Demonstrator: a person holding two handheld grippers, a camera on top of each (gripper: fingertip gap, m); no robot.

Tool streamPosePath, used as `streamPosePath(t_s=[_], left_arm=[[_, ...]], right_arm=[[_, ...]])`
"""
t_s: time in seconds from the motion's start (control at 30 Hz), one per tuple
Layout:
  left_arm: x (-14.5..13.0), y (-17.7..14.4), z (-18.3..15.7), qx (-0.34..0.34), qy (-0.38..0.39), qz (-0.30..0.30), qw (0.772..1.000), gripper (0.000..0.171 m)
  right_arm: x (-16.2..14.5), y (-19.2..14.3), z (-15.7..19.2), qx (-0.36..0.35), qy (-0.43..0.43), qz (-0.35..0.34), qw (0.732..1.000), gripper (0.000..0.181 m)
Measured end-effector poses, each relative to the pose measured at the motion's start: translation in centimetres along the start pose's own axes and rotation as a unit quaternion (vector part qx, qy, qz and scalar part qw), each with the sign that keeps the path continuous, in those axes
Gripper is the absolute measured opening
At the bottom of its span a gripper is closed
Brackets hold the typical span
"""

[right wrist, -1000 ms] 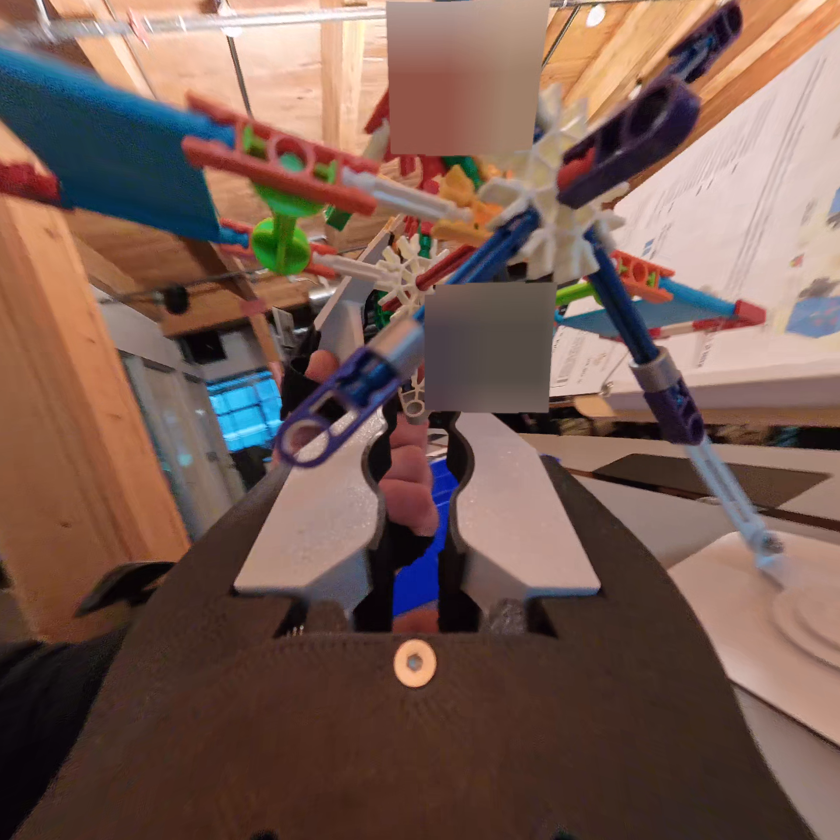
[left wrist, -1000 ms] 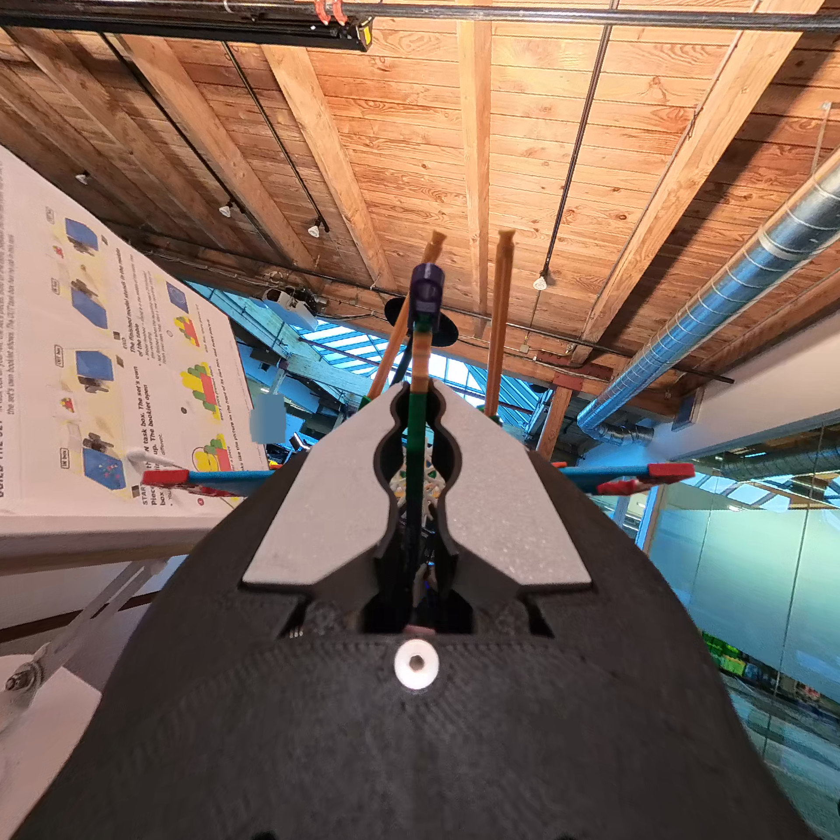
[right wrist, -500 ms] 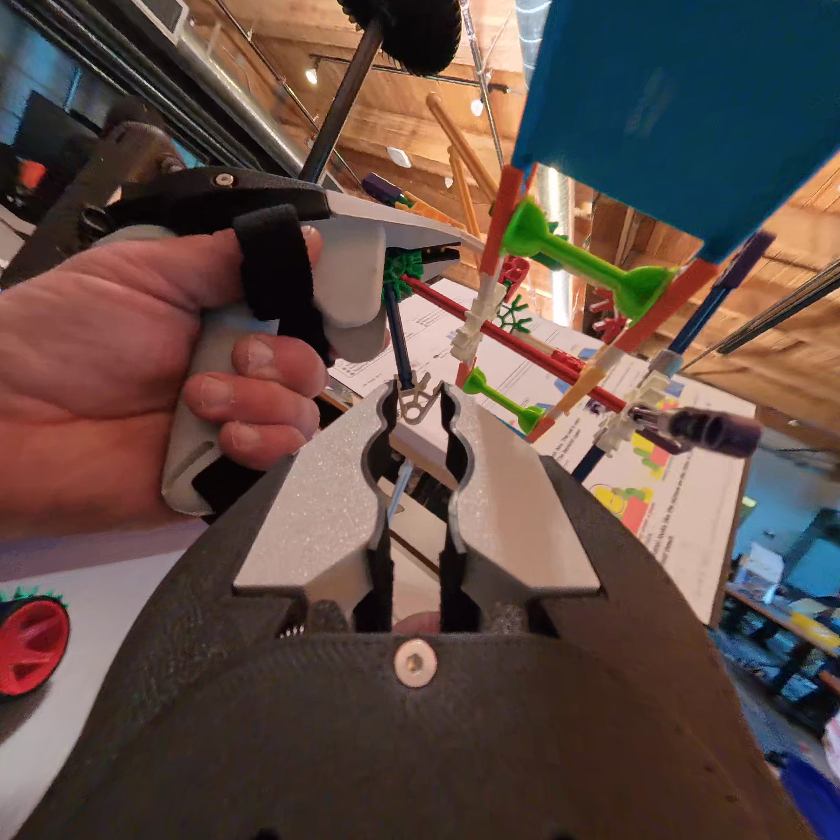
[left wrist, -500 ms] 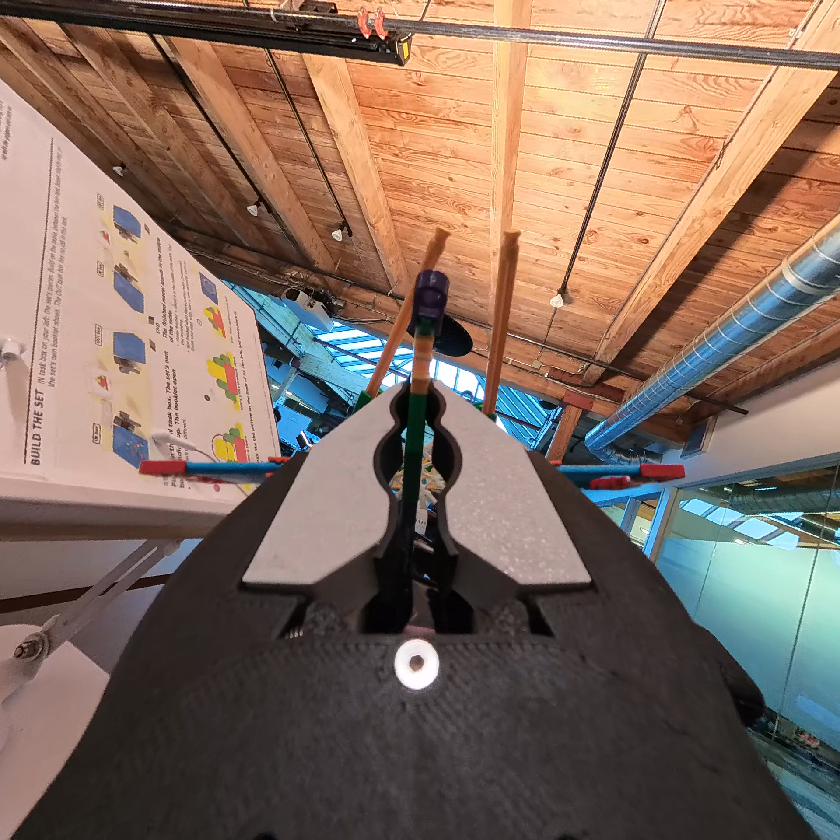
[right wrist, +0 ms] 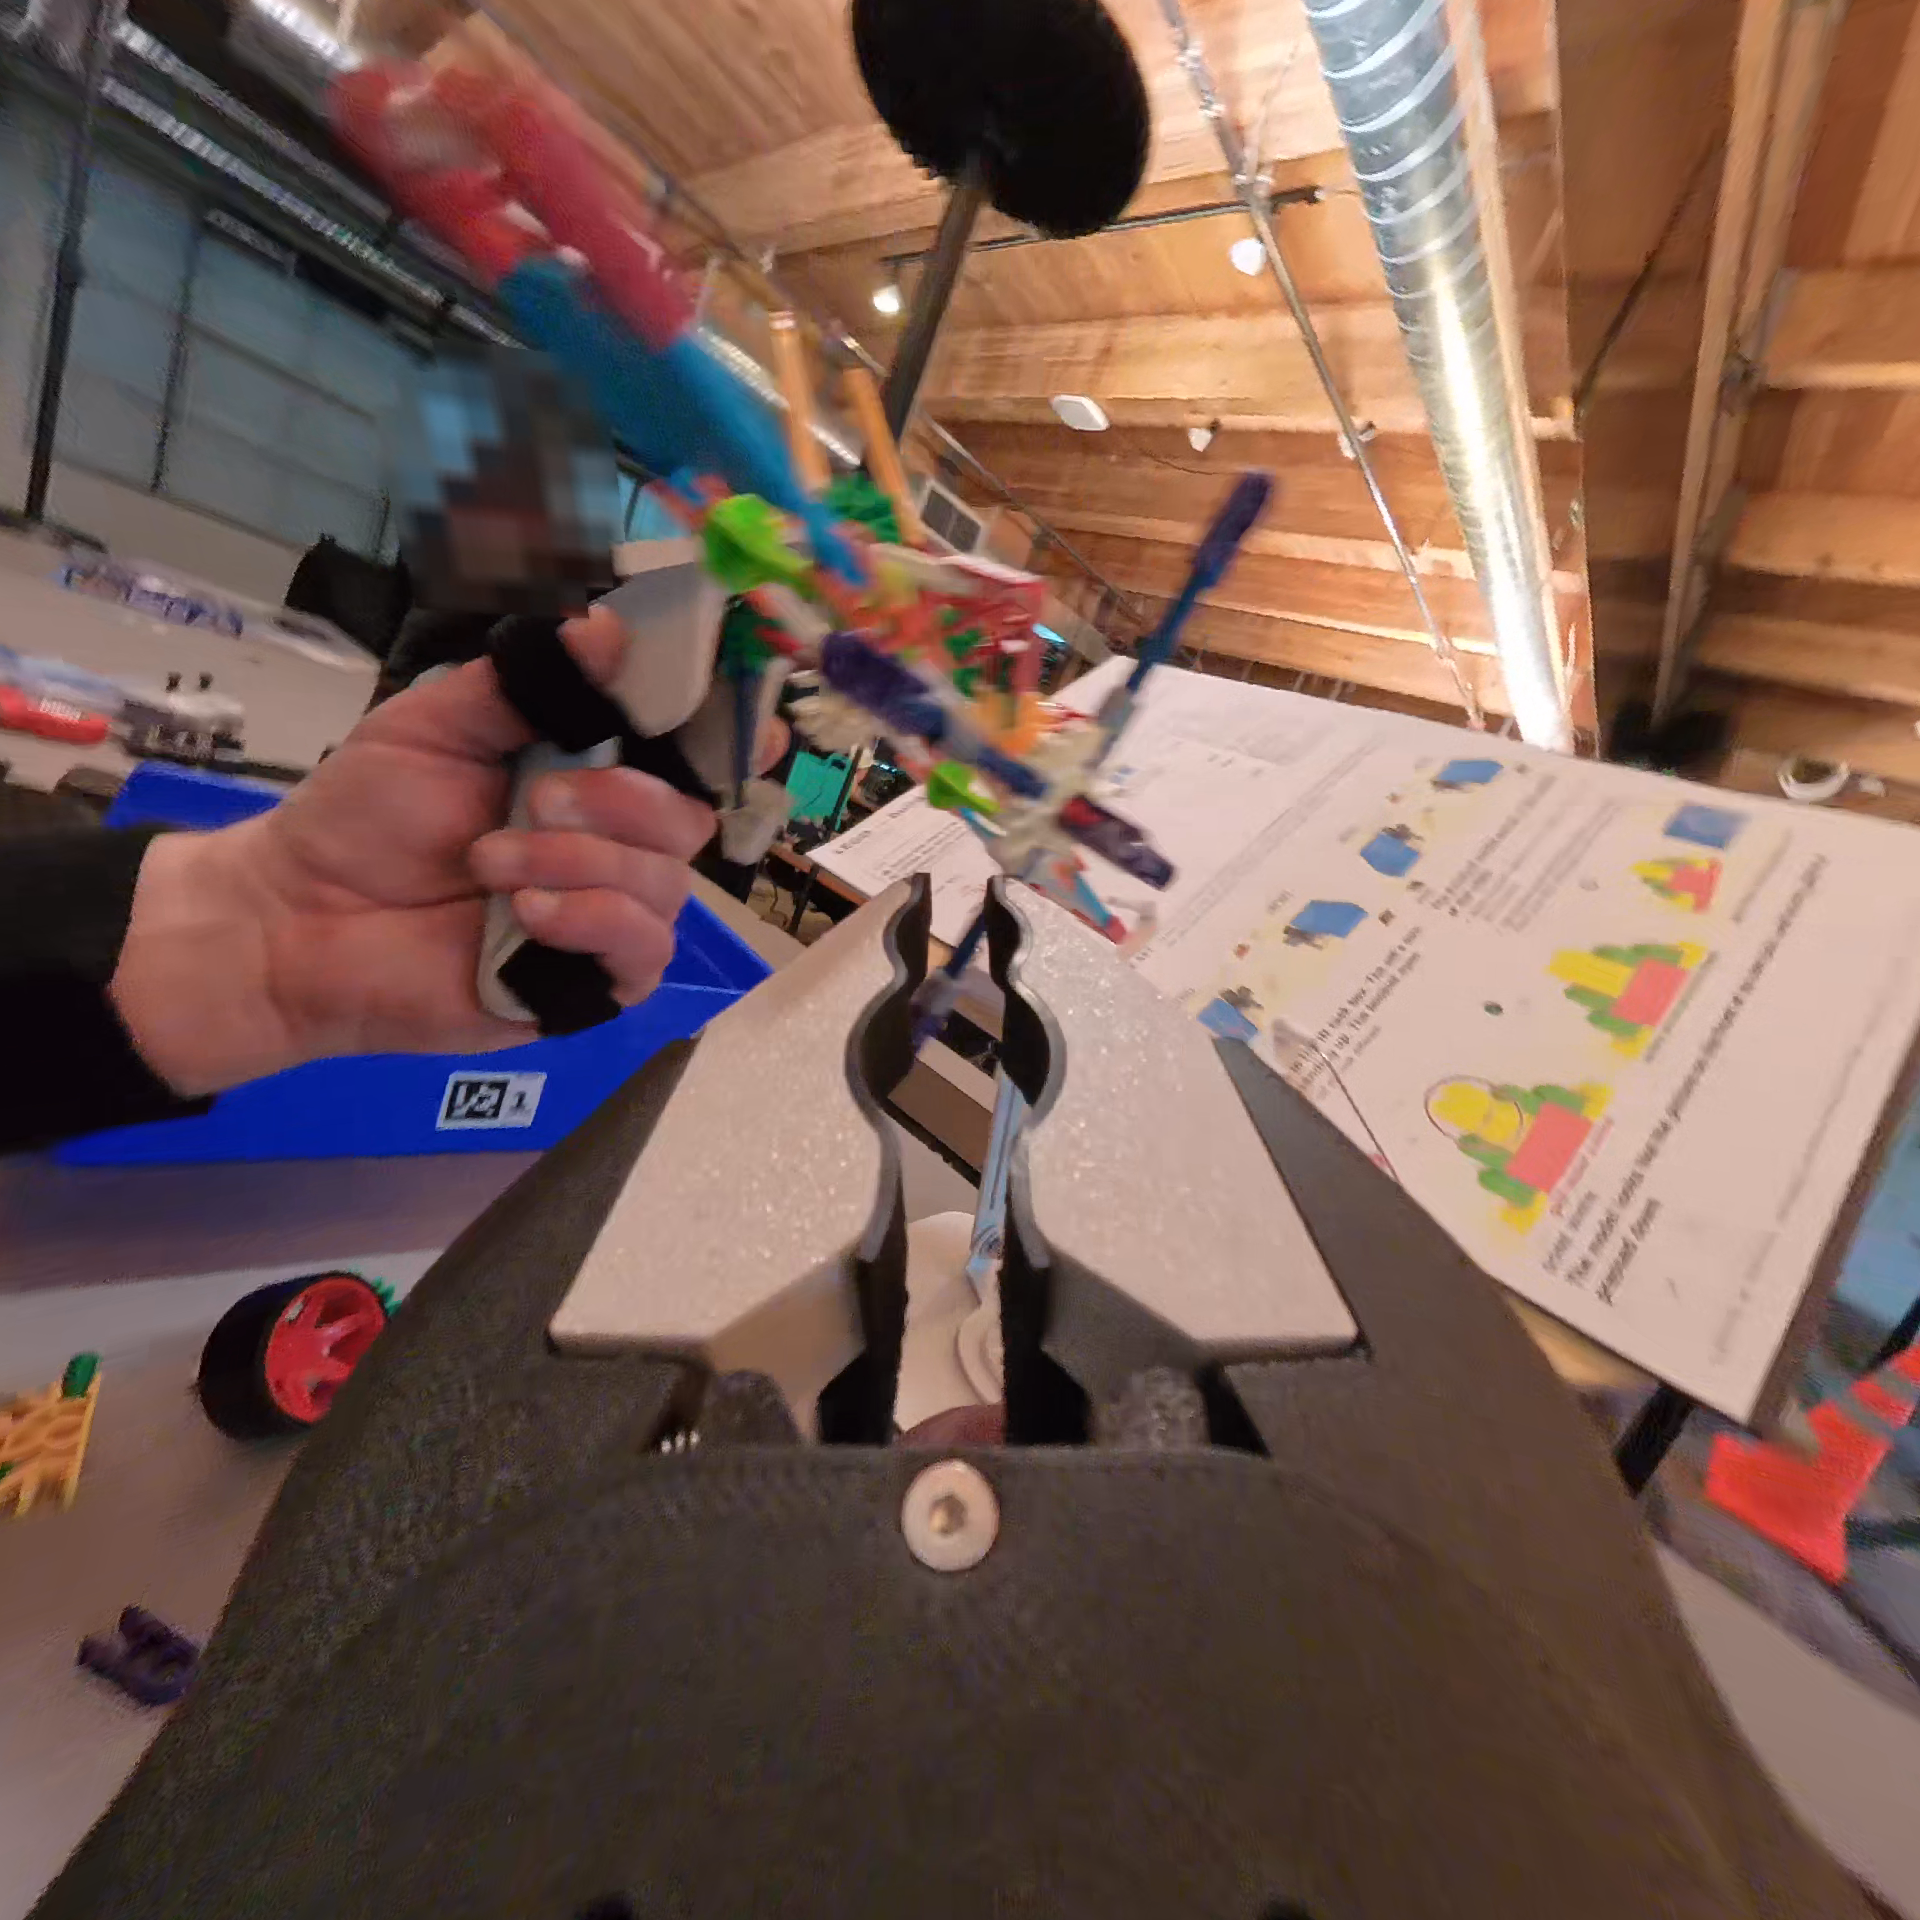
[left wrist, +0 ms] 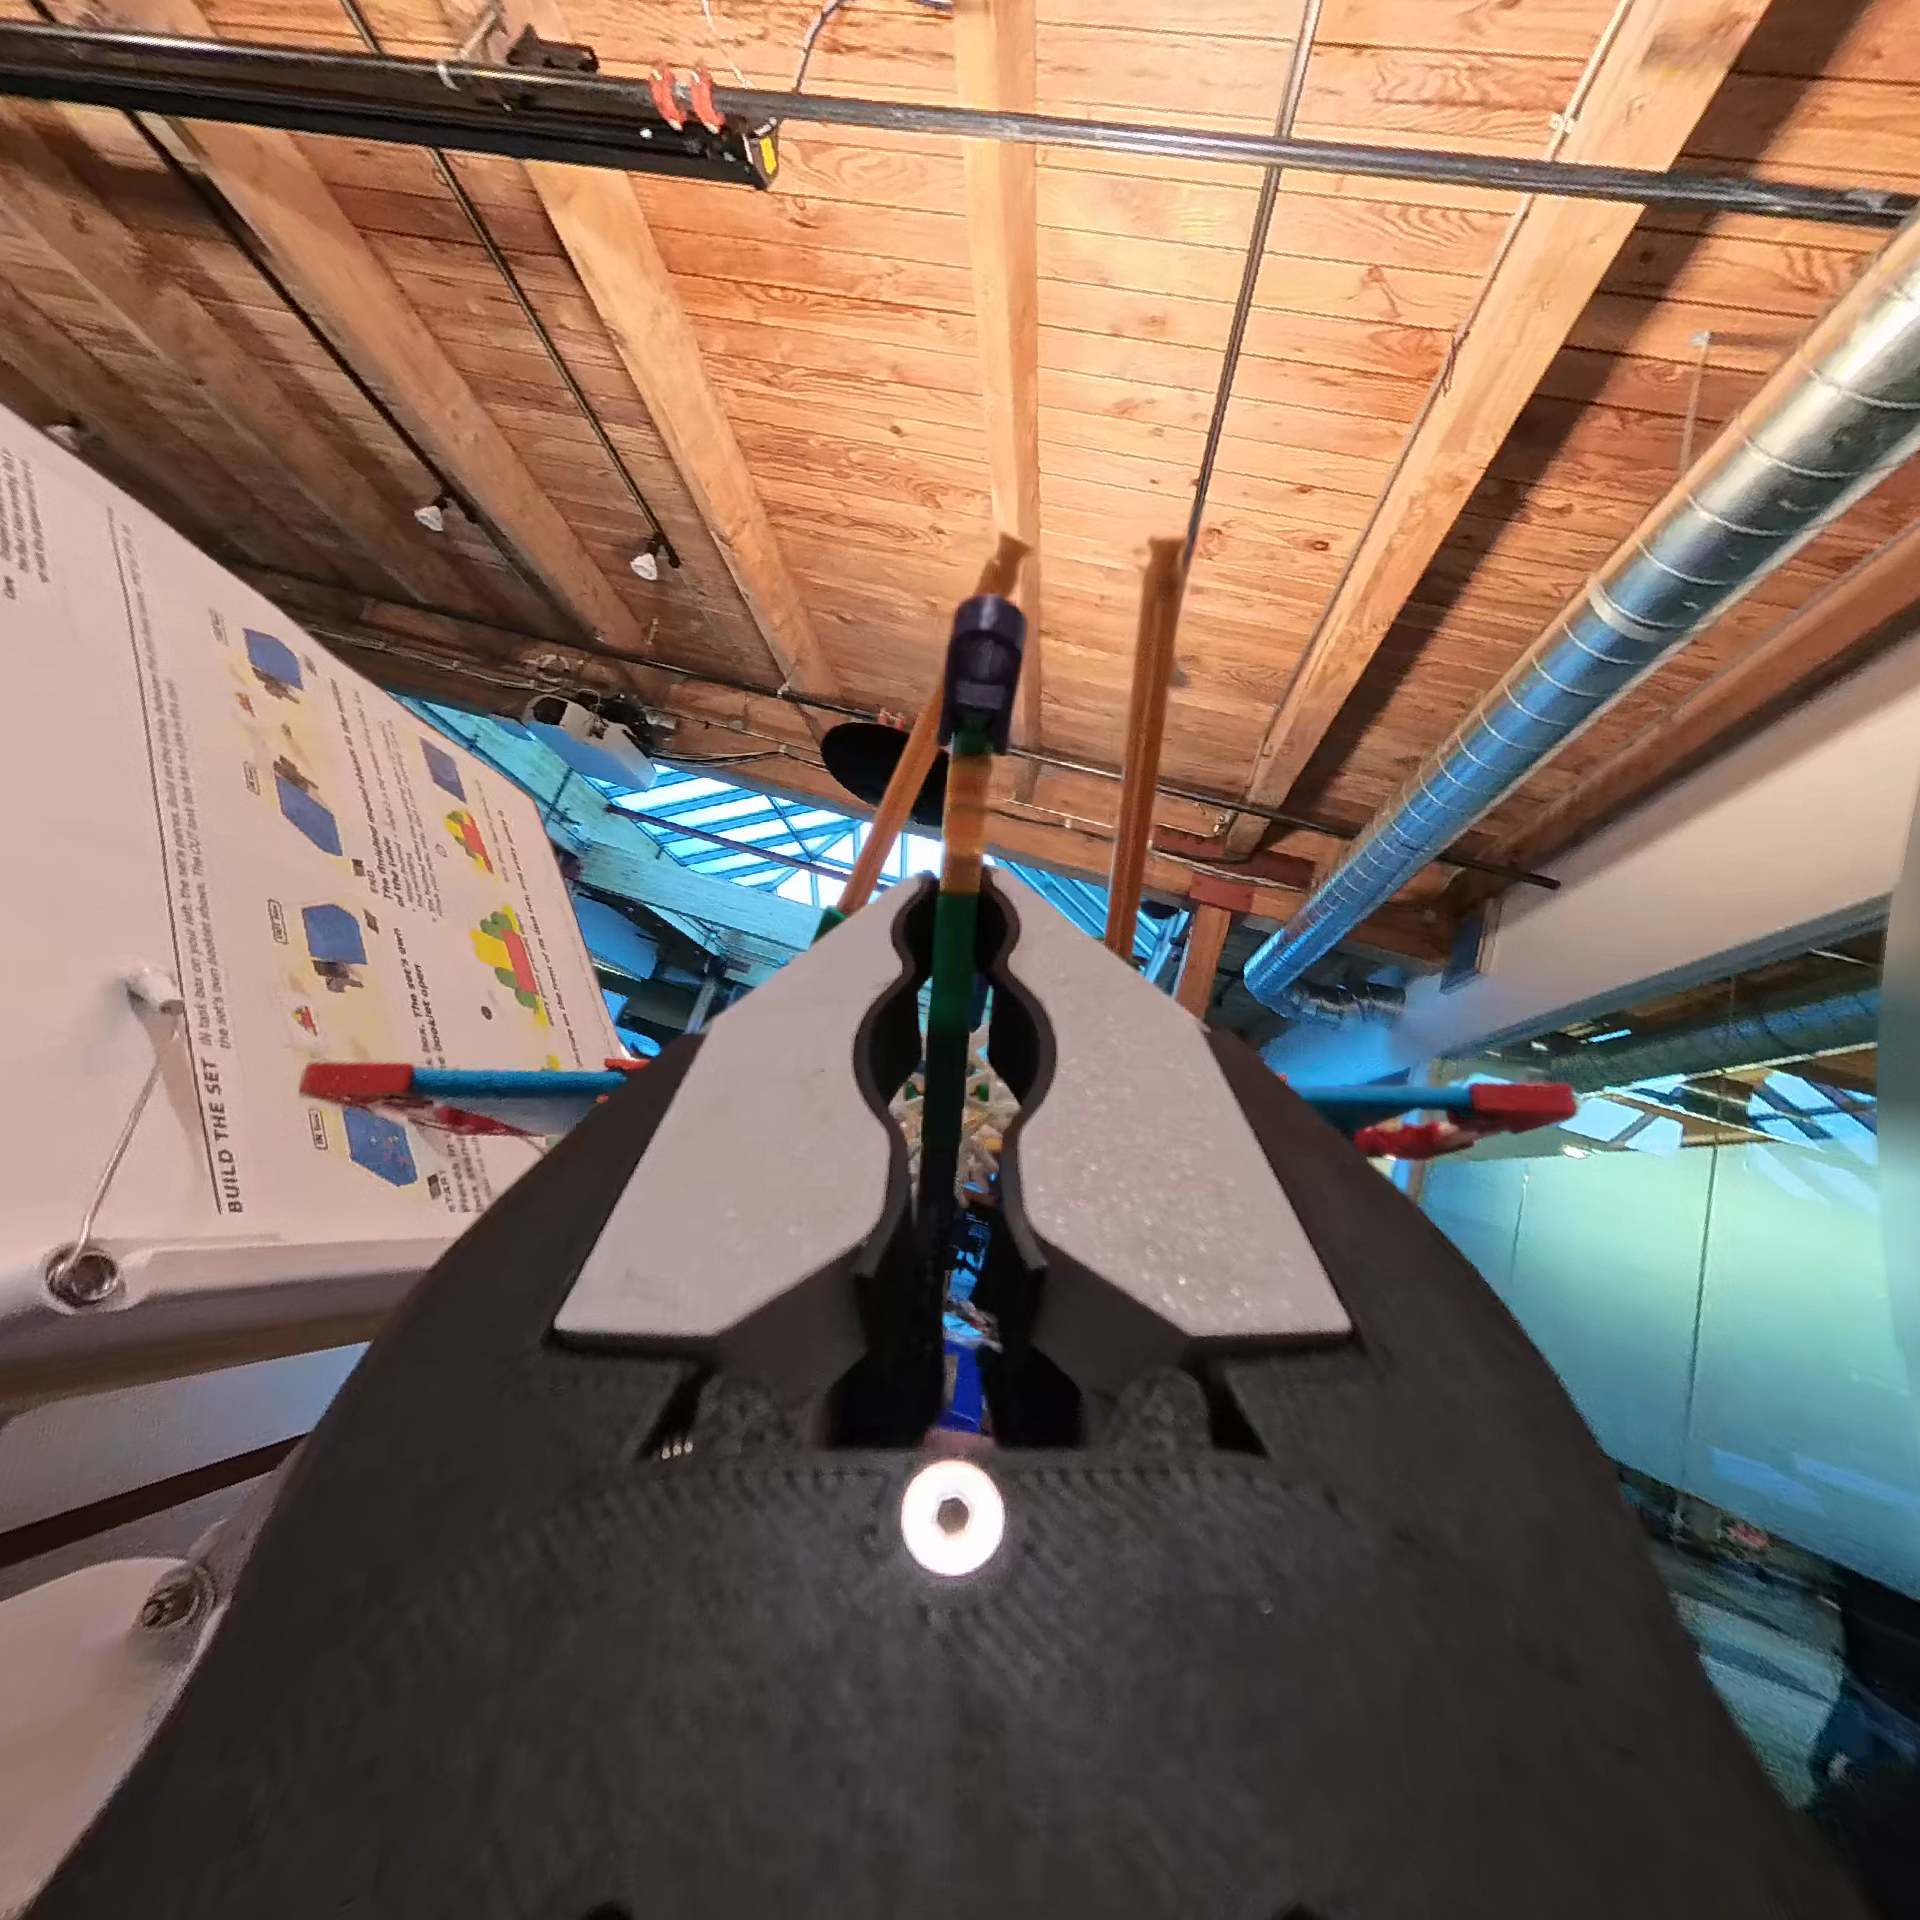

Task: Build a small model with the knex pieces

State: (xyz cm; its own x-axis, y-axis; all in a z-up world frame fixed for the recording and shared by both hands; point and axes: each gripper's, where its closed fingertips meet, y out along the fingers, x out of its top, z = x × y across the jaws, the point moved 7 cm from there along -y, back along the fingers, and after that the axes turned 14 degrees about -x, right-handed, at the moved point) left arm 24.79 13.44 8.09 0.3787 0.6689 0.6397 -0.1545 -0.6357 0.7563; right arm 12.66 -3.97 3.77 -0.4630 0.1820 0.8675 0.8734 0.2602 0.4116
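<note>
My left gripper [left wrist: 958,883] points up at the ceiling and is shut on the green rod [left wrist: 951,997] of a rod-and-connector toy model. A purple connector [left wrist: 982,665] tops that rod, with two orange rods [left wrist: 1143,748] behind it. Blue panels with red ends stick out at the left [left wrist: 468,1086] and the right [left wrist: 1455,1101]. In the right wrist view a hand holds the left gripper [right wrist: 675,665] with the blurred model [right wrist: 935,717] on it. My right gripper [right wrist: 958,888] is shut on a thin blue-and-grey rod [right wrist: 992,1153] hanging from the model.
A tilted instruction board [right wrist: 1507,987] stands at the right; it also shows in the left wrist view [left wrist: 260,935]. A blue bin [right wrist: 416,1101], a red-hubbed black wheel [right wrist: 301,1351], a yellow piece [right wrist: 42,1444] and a purple connector [right wrist: 140,1652] lie on the table at the left. The left gripper's tips are roughly 15 cm from the right gripper's.
My right gripper has swung round the model, drawn back from it, and its jaws have closed onto the thin rod. My left gripper has tilted slightly and still holds the green rod.
</note>
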Motion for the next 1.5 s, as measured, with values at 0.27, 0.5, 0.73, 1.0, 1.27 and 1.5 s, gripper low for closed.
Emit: streamPosePath(t_s=[0.27, 0.5, 0.73, 1.0, 1.27, 1.5], left_arm=[[-2.0, 0.7, -0.6, -0.068, -0.012, 0.046, 0.997, 0.004], [-3.0, 0.9, -0.8, -0.088, -0.016, 0.066, 0.994, 0.003], [-2.7, 0.7, -0.8, -0.092, -0.012, 0.070, 0.993, 0.004], [-2.8, 0.8, -0.3, -0.074, -0.018, 0.066, 0.995, 0.004], [-3.1, 0.3, 0.4, -0.057, -0.034, 0.060, 0.996, 0.004], [-3.9, 0.1, 1.0, -0.044, -0.040, 0.076, 0.995, 0.004]], right_arm=[[-2.5, 0.9, -2.0, 0.011, 0.105, 0.062, 0.993, 0.040], [-2.1, 0.6, -1.5, 0.053, 0.116, 0.055, 0.990, 0.005], [-1.8, 0.4, -1.4, 0.091, 0.138, 0.062, 0.984, 0.013], [-1.5, 0.1, -1.7, 0.069, 0.072, 0.053, 0.994, 0.013], [-1.4, 0.1, -1.6, 0.051, 0.031, 0.047, 0.997, 0.018], [-1.2, -0.1, -2.0, 0.058, 0.040, 0.046, 0.996, 0.013]])
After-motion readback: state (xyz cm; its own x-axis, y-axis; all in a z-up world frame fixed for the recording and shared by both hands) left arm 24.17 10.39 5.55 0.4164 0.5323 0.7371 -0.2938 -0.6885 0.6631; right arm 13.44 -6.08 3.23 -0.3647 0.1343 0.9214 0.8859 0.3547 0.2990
